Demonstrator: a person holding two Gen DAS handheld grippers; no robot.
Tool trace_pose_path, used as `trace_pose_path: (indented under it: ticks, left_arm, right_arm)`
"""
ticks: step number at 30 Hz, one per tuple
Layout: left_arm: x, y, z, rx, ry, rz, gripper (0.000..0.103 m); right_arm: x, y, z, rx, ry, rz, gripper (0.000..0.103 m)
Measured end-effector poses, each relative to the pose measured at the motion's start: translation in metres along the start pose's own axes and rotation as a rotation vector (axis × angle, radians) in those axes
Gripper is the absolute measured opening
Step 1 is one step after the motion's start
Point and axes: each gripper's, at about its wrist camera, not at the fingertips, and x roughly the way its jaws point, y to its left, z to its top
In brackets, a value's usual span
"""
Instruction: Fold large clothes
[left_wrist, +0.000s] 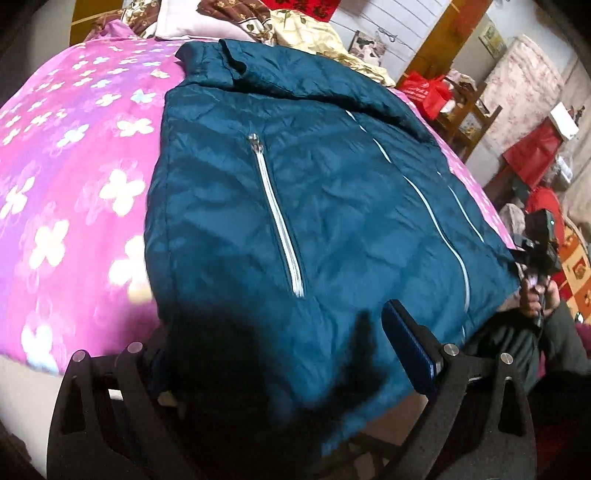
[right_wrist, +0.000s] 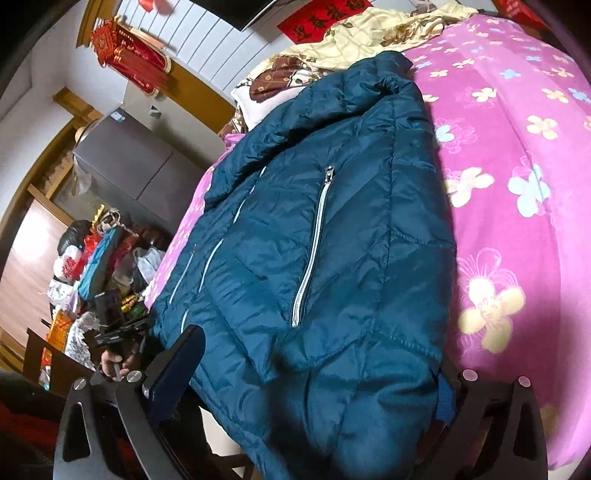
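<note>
The dark teal quilted puffer jacket (left_wrist: 295, 206) lies front-up on the pink bed cover printed with pale flowers (left_wrist: 66, 177), its hem hanging over the bed edge towards both grippers, its collar (left_wrist: 221, 55) at the far end. Its pale pocket zip (left_wrist: 280, 221) runs away ahead of the left fingers, and the front zip line (left_wrist: 436, 206) lies beyond and to the right of them.

The left gripper (left_wrist: 280, 354) has its fingers set wide apart, the hem lying between them; only the blue-padded right finger (left_wrist: 406, 347) shows clearly, the other being lost under cloth and shadow. The right gripper (right_wrist: 317, 376) is likewise spread, its blue-padded left finger (right_wrist: 177, 365) just beside the hem's left edge and the other pad half hidden behind the jacket's right side; neither pair looks clamped on the cloth.

The sides appear turned in, since no sleeve spreads out on the cover (though the fold by the right gripper's far finger may be a sleeve laid across). Judging from that, the narrowing looks done or nearly so. What is left, I judge, is to grip the hem and carry it up towards the collar, then flatten the bundle.
</note>
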Motion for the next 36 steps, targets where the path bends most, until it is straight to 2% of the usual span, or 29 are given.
trace_pose_path:
  ticks: [3, 4, 6, 7, 9, 11, 13, 15, 18, 22, 25, 26, 27, 28, 29, 30, 31, 33, 36]
  left_arm:
    - [0.004, -0.005, 0.006, 0.004, 0.008, 0.014, 0.081]
    - [0.001, -0.005, 0.004, 0.015, 0.004, 0.025, 0.068]
    - [-0.004, -0.008, -0.001, 0.047, 0.006, 0.069, 0.054]
    - [-0.006, -0.007, -0.005, 0.052, 0.011, 0.075, 0.053]
    - [-0.006, 0.001, -0.011, 0.045, 0.023, 0.082, 0.051]
    - [-0.008, 0.005, -0.011, 0.02, 0.001, 0.07, 0.051]
    - [-0.005, 0.003, -0.01, 0.01, -0.009, 0.089, 0.052]
    - [-0.002, -0.007, -0.011, 0.033, -0.01, 0.119, 0.056]
    - [0.0, -0.015, -0.014, 0.06, -0.013, 0.139, 0.056]
    - [-0.003, -0.01, -0.017, 0.029, -0.04, 0.121, 0.058]
    - [-0.003, -0.009, -0.017, 0.006, -0.057, 0.124, 0.06]
    - [-0.003, -0.009, -0.016, 0.0, -0.059, 0.132, 0.06]
    - [-0.002, -0.01, -0.016, -0.007, -0.058, 0.137, 0.059]
    - [-0.002, -0.01, -0.014, -0.015, -0.054, 0.146, 0.052]
    - [-0.003, -0.009, -0.013, -0.028, -0.054, 0.171, 0.042]
    - [-0.004, -0.007, -0.013, -0.043, -0.053, 0.167, 0.033]
    - [-0.006, -0.005, -0.013, -0.054, -0.059, 0.149, 0.02]
    - [-0.013, -0.002, -0.013, -0.057, -0.082, 0.159, 0.011]
    - [-0.026, 0.005, -0.013, -0.069, -0.116, 0.164, 0.008]
  right_arm:
    - [0.005, 0.004, 0.001, -0.024, 0.01, -0.025, 0.103]
    - [0.006, 0.007, -0.001, -0.039, 0.021, -0.025, 0.1]
    - [0.007, 0.013, -0.006, -0.071, 0.048, -0.002, 0.094]
    - [0.007, 0.014, -0.009, -0.084, 0.057, 0.003, 0.09]
    - [0.006, 0.011, -0.009, -0.073, 0.051, 0.007, 0.085]
    - [0.005, 0.002, -0.006, -0.026, 0.032, 0.004, 0.076]
    - [0.006, -0.001, -0.003, -0.003, 0.023, -0.01, 0.064]
    - [0.007, 0.004, -0.004, -0.026, 0.025, -0.037, 0.063]
    - [0.008, 0.011, -0.007, -0.069, 0.017, -0.079, 0.063]
    - [0.006, 0.01, -0.011, -0.057, -0.025, -0.092, 0.061]
    - [0.007, 0.012, -0.01, -0.064, -0.025, -0.107, 0.06]
    - [0.008, 0.013, -0.009, -0.076, -0.022, -0.133, 0.057]
    - [0.009, 0.015, -0.01, -0.084, -0.018, -0.151, 0.047]
    - [0.011, 0.015, -0.009, -0.088, -0.014, -0.18, 0.035]
    - [0.011, 0.015, -0.009, -0.092, -0.017, -0.19, 0.031]
    - [0.009, 0.017, -0.009, -0.104, -0.028, -0.189, 0.022]
    - [0.006, 0.022, -0.009, -0.125, -0.044, -0.183, 0.018]
    - [0.001, 0.035, -0.012, -0.172, -0.08, -0.183, 0.015]
    - [-0.003, 0.046, -0.022, -0.19, -0.114, -0.181, 0.013]
